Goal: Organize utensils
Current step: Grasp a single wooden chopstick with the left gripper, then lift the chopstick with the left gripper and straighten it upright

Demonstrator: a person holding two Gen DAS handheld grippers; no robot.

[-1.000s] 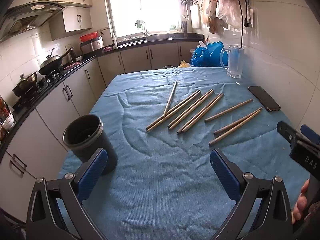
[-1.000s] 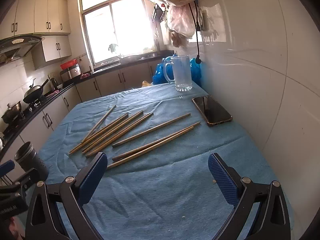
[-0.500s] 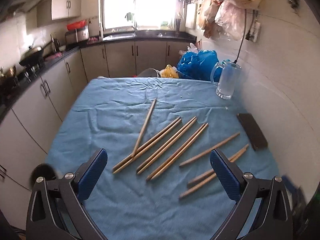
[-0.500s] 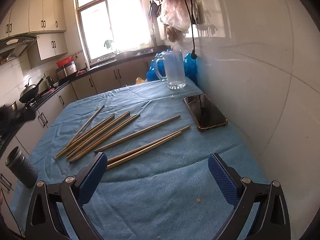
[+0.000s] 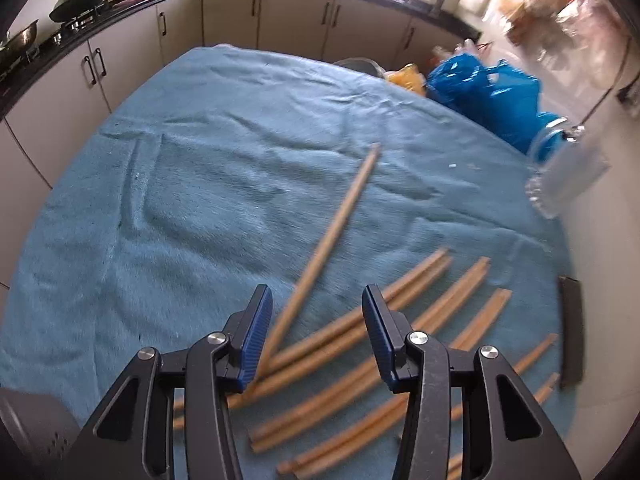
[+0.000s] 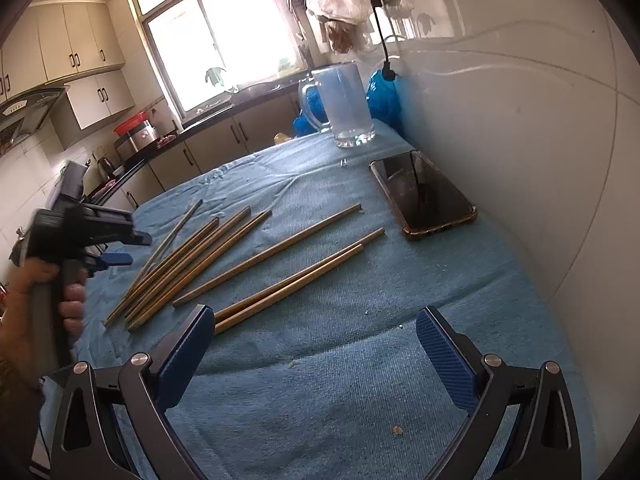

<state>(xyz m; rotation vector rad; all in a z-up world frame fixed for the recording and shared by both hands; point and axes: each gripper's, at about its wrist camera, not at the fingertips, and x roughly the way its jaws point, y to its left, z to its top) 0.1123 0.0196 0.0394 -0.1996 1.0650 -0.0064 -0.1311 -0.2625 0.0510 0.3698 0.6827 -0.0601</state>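
Observation:
Several wooden chopsticks [image 6: 256, 256] lie spread on a blue cloth [image 5: 180, 200] over the table. One chopstick [image 5: 332, 236] lies at an angle across the others. My left gripper [image 5: 316, 336] hangs just over the near ends of the pile, its jaws closing. The angled chopstick and two others run between its pads, which do not press on them. In the right wrist view a hand holds this left gripper [image 6: 130, 247] at the left end of the pile. My right gripper [image 6: 316, 356] stands open over bare cloth, just short of the two nearest chopsticks. A dark grey holder [image 5: 28, 428] shows at the bottom left.
A black phone [image 6: 424, 196] lies by the white wall on the right. Behind it stand a glass mug [image 6: 344, 108] and blue plastic bags [image 5: 484, 96]. Kitchen cabinets and a counter with a wok [image 5: 80, 0] run along the left and far sides.
My left gripper has swung from beside the holder over to the chopsticks, dipped toward them, and its jaws have narrowed. The right gripper has moved forward and lower toward the nearest chopsticks.

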